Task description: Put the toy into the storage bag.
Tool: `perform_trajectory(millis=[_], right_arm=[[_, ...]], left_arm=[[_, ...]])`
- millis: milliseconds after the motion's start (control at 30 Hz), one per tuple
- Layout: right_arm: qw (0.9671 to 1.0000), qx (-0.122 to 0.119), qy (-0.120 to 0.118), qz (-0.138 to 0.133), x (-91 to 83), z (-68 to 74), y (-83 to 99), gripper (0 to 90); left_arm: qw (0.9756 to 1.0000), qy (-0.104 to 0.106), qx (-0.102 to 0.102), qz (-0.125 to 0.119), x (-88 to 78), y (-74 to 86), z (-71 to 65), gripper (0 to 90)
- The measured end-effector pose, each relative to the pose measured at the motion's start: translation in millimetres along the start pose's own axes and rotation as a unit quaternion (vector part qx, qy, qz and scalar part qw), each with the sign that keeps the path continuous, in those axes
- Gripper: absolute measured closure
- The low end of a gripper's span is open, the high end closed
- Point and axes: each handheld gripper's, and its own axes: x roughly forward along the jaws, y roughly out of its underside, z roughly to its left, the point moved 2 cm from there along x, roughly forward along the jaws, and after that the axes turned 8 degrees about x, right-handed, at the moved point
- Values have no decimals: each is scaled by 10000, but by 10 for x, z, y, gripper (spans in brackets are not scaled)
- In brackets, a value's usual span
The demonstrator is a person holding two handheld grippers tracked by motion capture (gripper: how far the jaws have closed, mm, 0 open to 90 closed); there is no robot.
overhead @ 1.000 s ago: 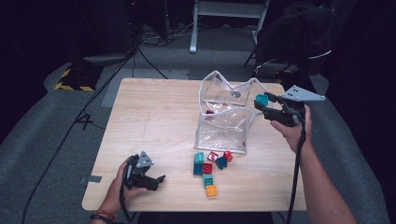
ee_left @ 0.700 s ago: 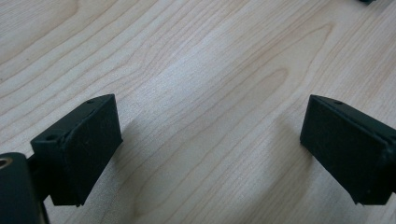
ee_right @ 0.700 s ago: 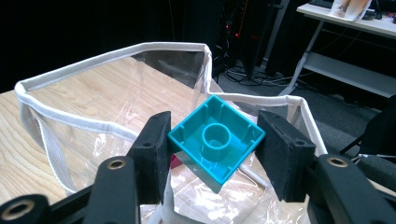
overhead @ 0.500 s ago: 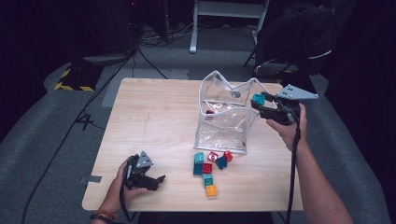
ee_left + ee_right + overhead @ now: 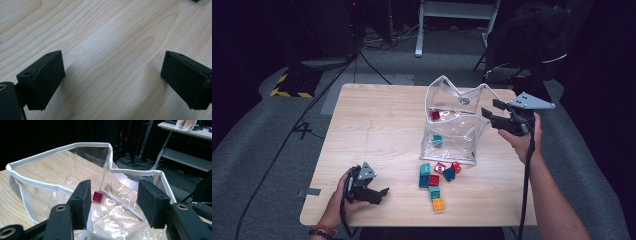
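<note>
Clear bag (image 5: 452, 132) standing on table (image 5: 377, 130), holding magenta block (image 5: 435, 115) and teal block (image 5: 438, 139); right gripper (image 5: 492, 111) hovering open beside it; loose blocks (image 5: 435, 177) lying nearby.

One clear plastic pouch (image 5: 452, 127), two blocks inside it, one magenta (image 5: 435, 115), one teal (image 5: 437, 139), about six blocks (image 5: 435, 177) on one wooden table (image 5: 377, 125), two grippers

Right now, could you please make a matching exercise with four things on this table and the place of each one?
1. clear plastic bag with white trim
2. magenta toy brick
3. orange toy brick
4. left tool

A. inside the bag
B. near table corner, jaws open over bare wood
C. front end of the loose brick pile
D. in front of the right tool

Pairs: 1-D, 2-A, 3-C, 4-B
</note>
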Motion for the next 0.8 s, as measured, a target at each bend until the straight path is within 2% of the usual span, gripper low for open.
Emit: perform_trajectory(millis=[233, 433, 633, 800], right_arm=[[9999, -47, -56, -142, -138, 30, -17, 458], [9992, -146, -232, -289, -332, 112, -8, 461], [9986, -270, -328, -311, -444, 182, 5, 461], [9975, -326, -533, -315, -548, 265, 50, 456]], left_arm=[[10000, -2, -3, -2, 0, 0, -1, 56], [10000, -2, -3, -1, 0, 0, -1, 56], [10000, -2, -3, -1, 0, 0, 0, 56], [10000, -2, -3, -1, 0, 0, 0, 56]])
